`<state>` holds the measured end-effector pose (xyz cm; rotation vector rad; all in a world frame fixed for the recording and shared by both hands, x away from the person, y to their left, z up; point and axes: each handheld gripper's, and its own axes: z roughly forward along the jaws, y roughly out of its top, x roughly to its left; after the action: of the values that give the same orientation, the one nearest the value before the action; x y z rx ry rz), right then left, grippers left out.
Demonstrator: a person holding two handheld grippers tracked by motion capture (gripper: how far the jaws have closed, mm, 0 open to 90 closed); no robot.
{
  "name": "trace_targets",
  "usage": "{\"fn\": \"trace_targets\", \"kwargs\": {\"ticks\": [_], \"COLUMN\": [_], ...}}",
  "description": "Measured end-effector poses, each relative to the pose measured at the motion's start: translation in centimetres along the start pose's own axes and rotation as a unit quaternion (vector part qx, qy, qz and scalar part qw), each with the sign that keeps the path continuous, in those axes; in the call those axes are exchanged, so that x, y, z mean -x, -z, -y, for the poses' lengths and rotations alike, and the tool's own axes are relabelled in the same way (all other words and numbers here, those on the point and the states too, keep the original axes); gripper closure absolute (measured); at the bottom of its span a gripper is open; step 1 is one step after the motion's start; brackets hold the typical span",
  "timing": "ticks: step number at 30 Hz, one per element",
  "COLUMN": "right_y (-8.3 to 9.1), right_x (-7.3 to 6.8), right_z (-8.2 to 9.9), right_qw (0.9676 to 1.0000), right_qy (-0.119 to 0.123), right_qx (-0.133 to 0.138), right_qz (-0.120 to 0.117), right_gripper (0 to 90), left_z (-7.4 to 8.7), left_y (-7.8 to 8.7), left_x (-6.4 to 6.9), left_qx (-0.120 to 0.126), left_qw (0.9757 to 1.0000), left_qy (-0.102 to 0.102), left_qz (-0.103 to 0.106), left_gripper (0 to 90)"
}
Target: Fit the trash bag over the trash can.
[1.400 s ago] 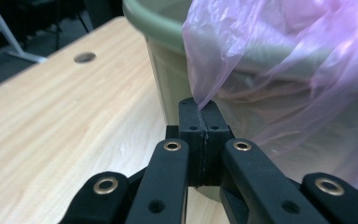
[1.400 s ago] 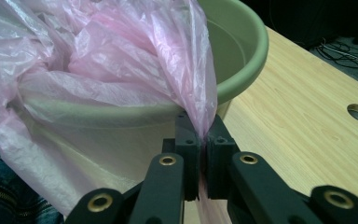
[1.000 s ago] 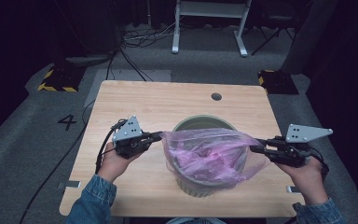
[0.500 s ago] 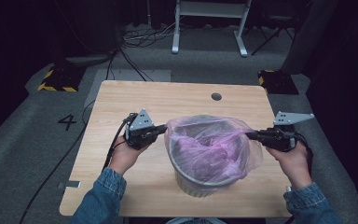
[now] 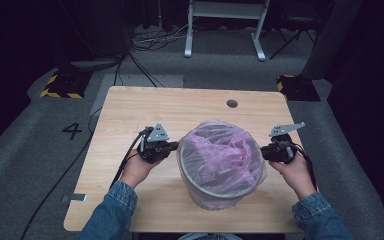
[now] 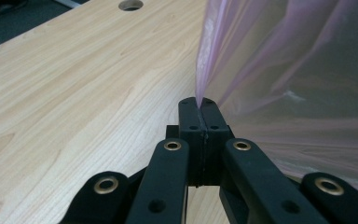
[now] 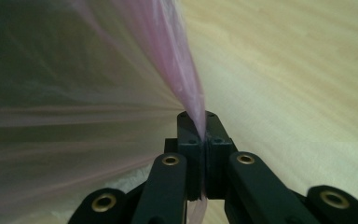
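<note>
Hand-held gripper [image 6: 199,106] pads hidden by bag [image 6: 279,70]

In the right gripper view, the right claw [image 7: 204,122] has its two black jaws pressed together on a pinched fold of the pink bag [image 7: 168,56], whose thin film spreads away to the left over the pale wooden desk [image 7: 298,70].

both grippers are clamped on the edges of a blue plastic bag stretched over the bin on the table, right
Not quite: the bag is pink, not blue, as the high view shows. The left gripper and right gripper do clamp its edges over the bin on the table.
</note>
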<state>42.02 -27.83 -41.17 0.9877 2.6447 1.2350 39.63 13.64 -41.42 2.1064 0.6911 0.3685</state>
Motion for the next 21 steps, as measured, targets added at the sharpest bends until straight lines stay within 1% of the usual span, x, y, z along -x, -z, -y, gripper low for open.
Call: {"fn": "trace_targets", "kwargs": {"ticks": [1,3,5,8,9,10,11,12,13,14,15,16,18,19,21], "right_y": [-0.2,-0.4,-0.3,0.5,0.9,1.4,2.1,2.5,3.2,3.8,4.5,5.1,6.0,6.3,6.7], "right_x": [-0.1,-0.2,-0.2,-0.4,-0.5,-0.7,-0.9,-1.1,-1.3,-1.5,-1.8,-2.1,-2.8,-3.1,-3.9], "right_z": [0.5,1.2,2.2,3.9,4.4,4.7,5.0,5.1,5.3,5.4,5.4,5.5,5.6,5.6,5.7], "right_qw": [0.9999,0.9999,0.9998,0.9999,0.9998,0.9998,0.9996,0.9994,0.9988,0.9979,0.9969,0.9959,0.9939,0.9931,0.9921], "right_qy": [0.0,-0.002,-0.007,-0.011,-0.015,-0.012,-0.003,0.0,0.004,0.01,0.018,0.027,0.044,0.053,0.068], "right_qx": [-0.01,-0.016,-0.021,-0.011,-0.005,0.002,0.015,0.023,0.037,0.053,0.068,0.08,0.098,0.103,0.105], "right_qz": [0.002,0.001,0.002,0.006,0.009,0.013,0.022,0.027,0.032,0.036,0.036,0.031,0.023,0.015,0.003], "right_gripper": [88.3,88.4,88.4,87.5,85.5,81.6,77.0,72.4,65.6,59.8,58.4,55.7,48.1,45.2,39.9], "left_z": [0.2,0.8,1.5,2.5,2.7,2.9,2.9,2.9,2.9,2.9,2.8,2.7,2.5,2.4,2.3], "left_y": [0.1,0.5,0.9,2.1,2.6,3.4,3.8,4.5,5.2,5.8,6.4,6.9,7.7,8.0,8.5], "left_x": [0.0,0.0,-0.2,-0.2,-0.1,0.1,0.3,0.4,0.6,0.8,1.1,1.4,2.4,3.0,4.3], "left_qx": [-0.001,0.002,0.005,0.024,0.031,0.047,0.058,0.071,0.083,0.095,0.108,0.115,0.125,0.127,0.129], "left_qw": [1.0,1.0,0.9999,0.9996,0.9994,0.9987,0.9981,0.9971,0.9962,0.9951,0.9937,0.9927,0.991,0.9902,0.9886], "left_qy": [-0.001,0.003,0.01,0.016,0.014,0.014,0.017,0.022,0.025,0.026,0.025,0.02,0.01,0.003,-0.006], "left_qz": [-0.002,-0.004,-0.003,-0.007,-0.009,-0.012,-0.014,-0.013,-0.006,0.007,0.019,0.028,0.047,0.057,0.078], "left_gripper": [89.9,89.9,89.9,89.7,88.6,83.3,71.9,62.7,54.1,49.5,45.7,42.7,39.1,37.9,36.9]}}
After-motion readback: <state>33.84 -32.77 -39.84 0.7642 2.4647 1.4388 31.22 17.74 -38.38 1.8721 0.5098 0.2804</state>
